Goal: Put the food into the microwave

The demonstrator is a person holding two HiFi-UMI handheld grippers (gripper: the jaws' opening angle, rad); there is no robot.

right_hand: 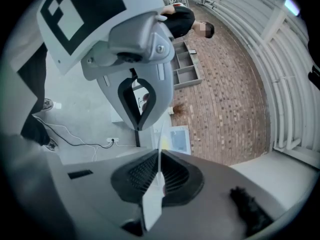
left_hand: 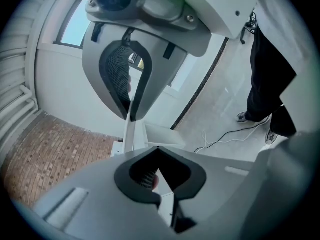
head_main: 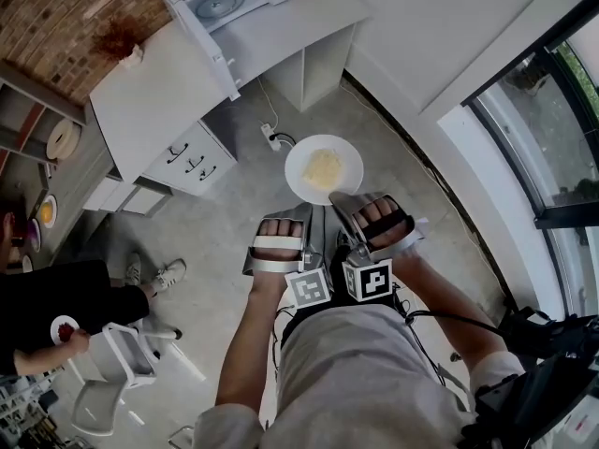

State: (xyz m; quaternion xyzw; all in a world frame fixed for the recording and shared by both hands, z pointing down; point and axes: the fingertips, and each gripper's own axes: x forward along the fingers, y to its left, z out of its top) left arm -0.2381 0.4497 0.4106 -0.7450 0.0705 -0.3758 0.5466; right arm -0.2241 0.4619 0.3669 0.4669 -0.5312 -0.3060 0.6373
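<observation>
While both grippers carry the plate (head_main: 301,152) of food (head_main: 324,168) over the floor, the microwave (head_main: 223,0) stands well apart
Right gripper (head_main: 346,204) is clamped on the near rim, and left gripper (head_main: 301,210) looks pinched on it alongside; the microwave sits ahead and leftward on the white counter (head_main: 159,96), door (head_main: 208,50) open, so the left side is nearer
</observation>
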